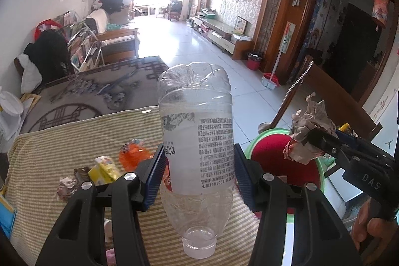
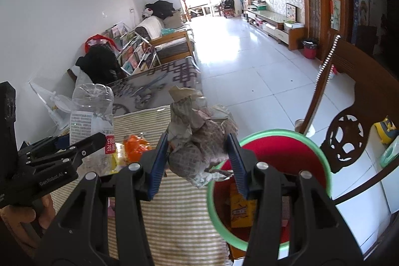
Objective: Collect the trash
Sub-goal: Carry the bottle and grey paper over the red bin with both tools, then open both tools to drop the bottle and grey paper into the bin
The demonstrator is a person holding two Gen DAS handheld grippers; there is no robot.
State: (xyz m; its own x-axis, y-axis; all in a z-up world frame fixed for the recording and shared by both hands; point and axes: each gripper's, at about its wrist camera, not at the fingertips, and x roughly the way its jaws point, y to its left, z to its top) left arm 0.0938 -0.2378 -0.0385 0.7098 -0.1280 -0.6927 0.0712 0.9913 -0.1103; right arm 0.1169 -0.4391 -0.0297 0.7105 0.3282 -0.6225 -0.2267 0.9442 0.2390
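Observation:
My left gripper is shut on a clear plastic bottle, held cap-down above the striped tablecloth. My right gripper is shut on a crumpled ball of newspaper, held at the left rim of the red bin with a green rim. The bin also shows in the left wrist view, with the paper ball over it. The bottle shows at the left of the right wrist view. The bin holds a yellow packet.
Loose trash lies on the cloth: an orange wrapper, a yellow carton, a crumpled wrapper. A wooden chair stands right of the bin. A grey rug and tiled floor lie beyond the table.

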